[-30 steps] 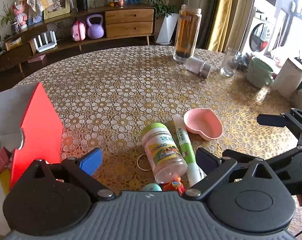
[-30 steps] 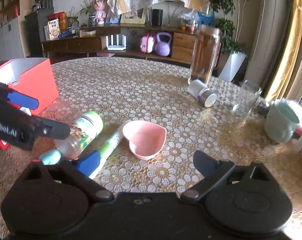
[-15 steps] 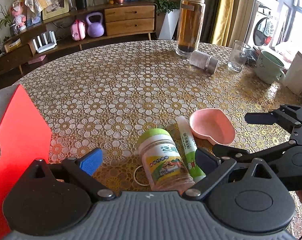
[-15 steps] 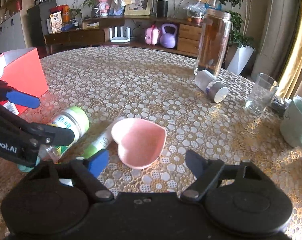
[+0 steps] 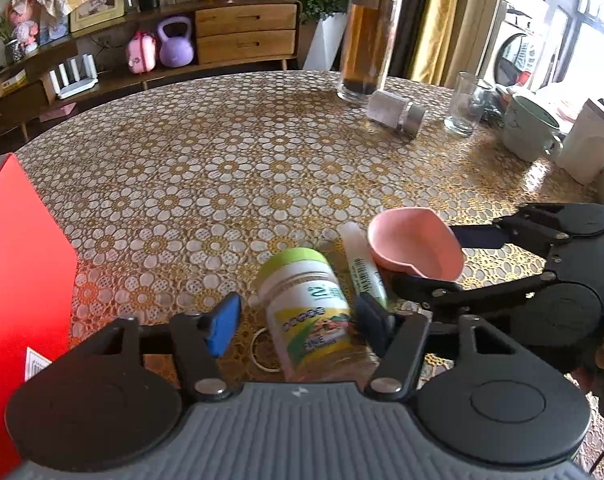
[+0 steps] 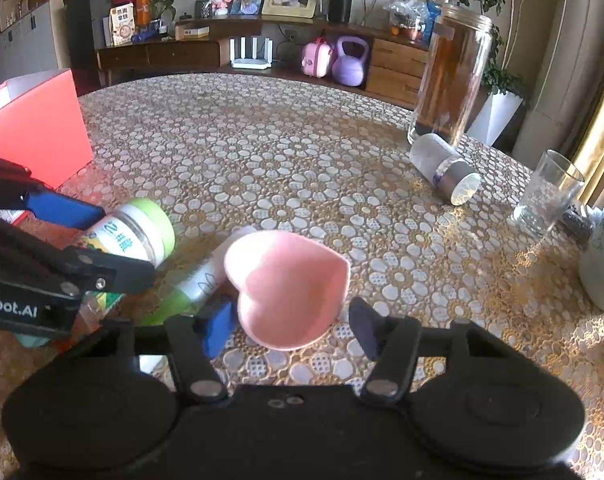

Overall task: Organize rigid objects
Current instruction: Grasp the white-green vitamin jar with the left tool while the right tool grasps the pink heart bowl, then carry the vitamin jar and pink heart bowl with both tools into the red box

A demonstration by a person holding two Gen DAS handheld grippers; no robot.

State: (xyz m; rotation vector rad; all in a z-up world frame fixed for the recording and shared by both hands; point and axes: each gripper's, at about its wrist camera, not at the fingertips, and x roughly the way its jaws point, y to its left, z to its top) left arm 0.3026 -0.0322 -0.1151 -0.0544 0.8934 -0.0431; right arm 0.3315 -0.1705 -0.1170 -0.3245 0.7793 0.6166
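A clear jar with a green lid (image 5: 306,312) lies on the lace tablecloth between the fingers of my left gripper (image 5: 297,326). Its jaws are closing: the right pad touches the jar, and a thin gap shows at the blue pad (image 5: 221,328). The right wrist view shows the same jar (image 6: 141,236) beside a green and white marker (image 6: 197,280). My right gripper (image 6: 287,326) is closing on a pink heart-shaped dish (image 6: 289,284). Both pads press its sides and the dish is tipped up. From the left, the dish (image 5: 418,240) sits between those fingers.
A red box (image 5: 21,280) stands at the left edge. Far right stand a tall glass jar (image 5: 368,40), a toppled small tin (image 5: 396,114), a drinking glass (image 5: 464,104), a green mug (image 5: 528,128) and a white carton (image 5: 590,148). A rubber band (image 5: 261,356) lies by the jar.
Both grippers dropped lower and narrowed from wide open. The left now straddles the jar. The right has closed onto the pink dish, which went from lying flat to tilted.
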